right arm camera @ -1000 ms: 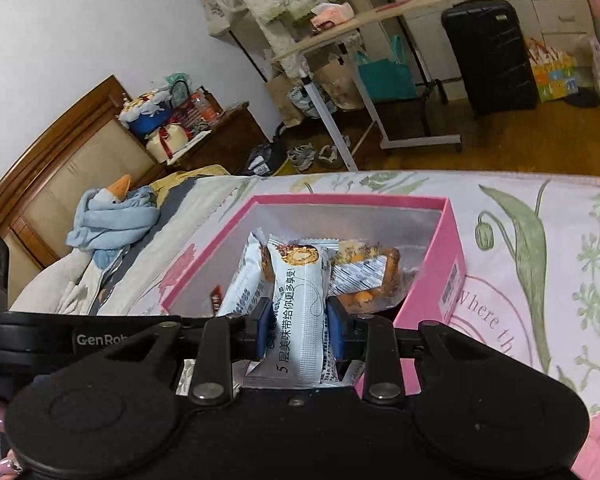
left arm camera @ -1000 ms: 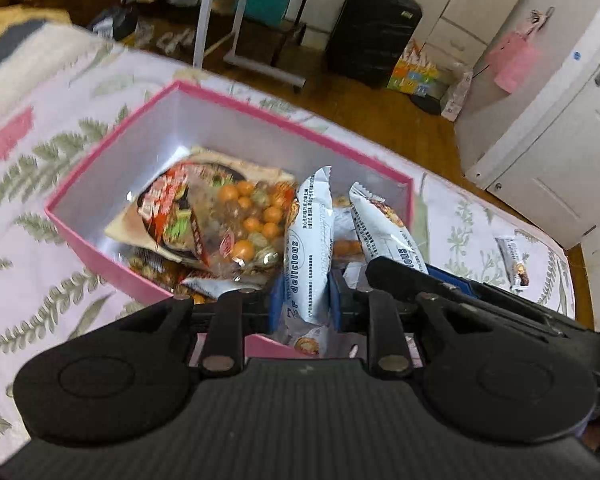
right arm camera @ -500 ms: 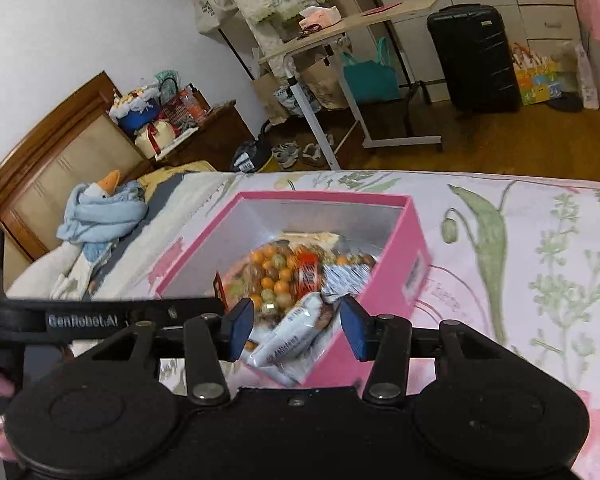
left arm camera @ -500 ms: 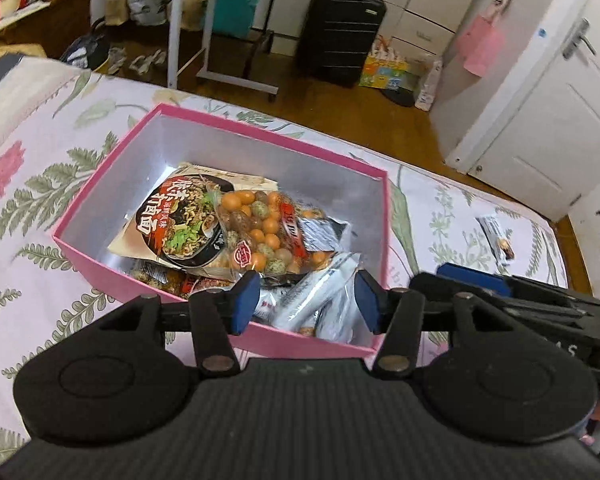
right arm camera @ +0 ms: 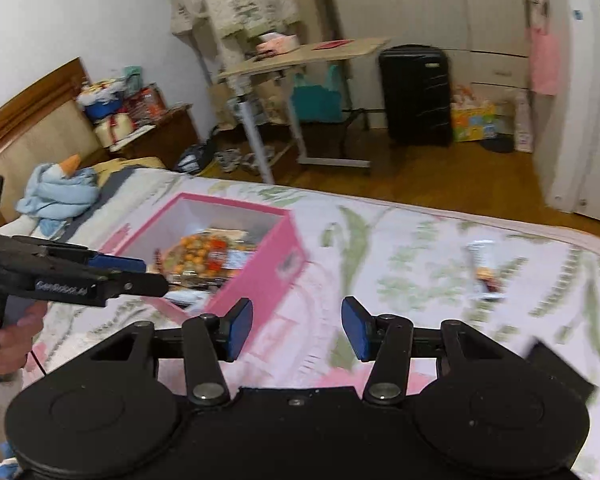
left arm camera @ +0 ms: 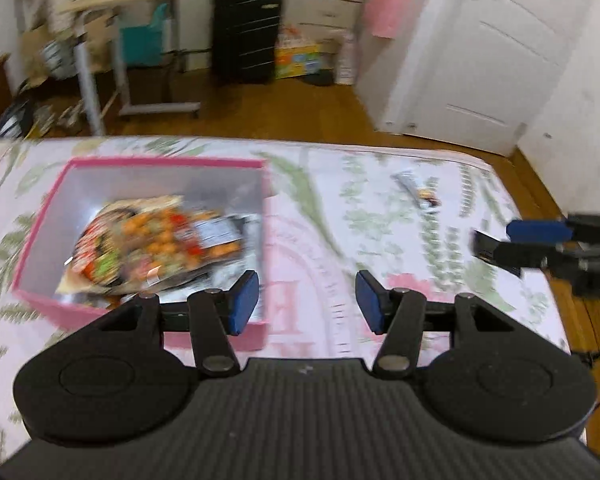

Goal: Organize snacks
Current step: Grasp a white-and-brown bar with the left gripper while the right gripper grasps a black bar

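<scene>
A pink box point(left arm camera: 164, 163) point(right arm camera: 260, 280) lies on the floral bedsheet, holding a pile of snack bags point(left arm camera: 156, 240) point(right arm camera: 204, 252). One small white snack packet point(left arm camera: 418, 192) point(right arm camera: 484, 266) lies loose on the sheet to the right of the box. My left gripper point(left arm camera: 306, 300) hovers above the box's right near corner, jaws opening, nothing between them. My right gripper point(right arm camera: 297, 328) hangs over the sheet right of the box, jaws also opening and empty. Each gripper also shows in the other's view: the right gripper point(left arm camera: 520, 240), and the left gripper point(right arm camera: 120, 272) with a hand on it.
The bed's far edge point(left arm camera: 340, 148) drops to a wooden floor point(right arm camera: 440, 176). Beyond stand a rolling side table point(right arm camera: 300, 60), a black suitcase point(left arm camera: 246, 36) and white doors point(left arm camera: 480, 60). A blue plush toy point(right arm camera: 56, 192) lies near the headboard.
Both grippers let go of the white snack packets they held over the box, and opened. They lifted away and swung right, so the box now sits further left and smaller.
</scene>
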`<action>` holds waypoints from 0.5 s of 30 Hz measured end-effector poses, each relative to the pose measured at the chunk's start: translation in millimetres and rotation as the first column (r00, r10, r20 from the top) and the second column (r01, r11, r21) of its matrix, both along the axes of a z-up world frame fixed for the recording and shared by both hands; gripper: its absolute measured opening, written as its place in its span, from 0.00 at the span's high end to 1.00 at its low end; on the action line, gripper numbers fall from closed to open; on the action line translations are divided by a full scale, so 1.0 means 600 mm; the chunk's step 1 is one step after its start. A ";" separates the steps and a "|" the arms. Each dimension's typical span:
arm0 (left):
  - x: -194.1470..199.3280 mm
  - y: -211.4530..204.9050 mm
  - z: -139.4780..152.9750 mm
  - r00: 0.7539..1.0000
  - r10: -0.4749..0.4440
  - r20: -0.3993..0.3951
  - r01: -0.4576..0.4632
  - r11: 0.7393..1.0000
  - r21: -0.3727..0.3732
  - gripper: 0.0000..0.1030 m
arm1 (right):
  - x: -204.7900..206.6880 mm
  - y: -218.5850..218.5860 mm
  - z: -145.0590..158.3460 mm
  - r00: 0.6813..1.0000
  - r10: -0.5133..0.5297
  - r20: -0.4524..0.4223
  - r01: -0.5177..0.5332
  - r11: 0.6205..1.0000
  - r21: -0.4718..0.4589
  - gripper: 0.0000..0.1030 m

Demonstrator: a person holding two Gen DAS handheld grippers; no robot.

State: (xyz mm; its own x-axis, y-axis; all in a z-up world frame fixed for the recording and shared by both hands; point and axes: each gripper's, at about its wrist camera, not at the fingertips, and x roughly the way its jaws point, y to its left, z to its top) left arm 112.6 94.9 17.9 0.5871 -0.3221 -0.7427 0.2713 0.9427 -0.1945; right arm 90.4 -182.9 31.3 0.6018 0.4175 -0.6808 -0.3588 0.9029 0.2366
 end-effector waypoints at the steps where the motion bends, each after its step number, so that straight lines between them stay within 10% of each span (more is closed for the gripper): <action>1: -0.001 -0.017 0.001 1.000 -0.027 0.013 0.027 1.000 0.001 0.46 | -0.003 -0.018 0.004 1.000 -0.020 0.002 0.020 1.000 -0.013 0.44; 15: 0.100 -0.268 -0.088 0.973 -0.224 0.058 0.224 0.975 0.018 0.32 | -0.008 -0.258 -0.106 0.954 -0.296 0.047 0.300 0.946 -0.126 0.20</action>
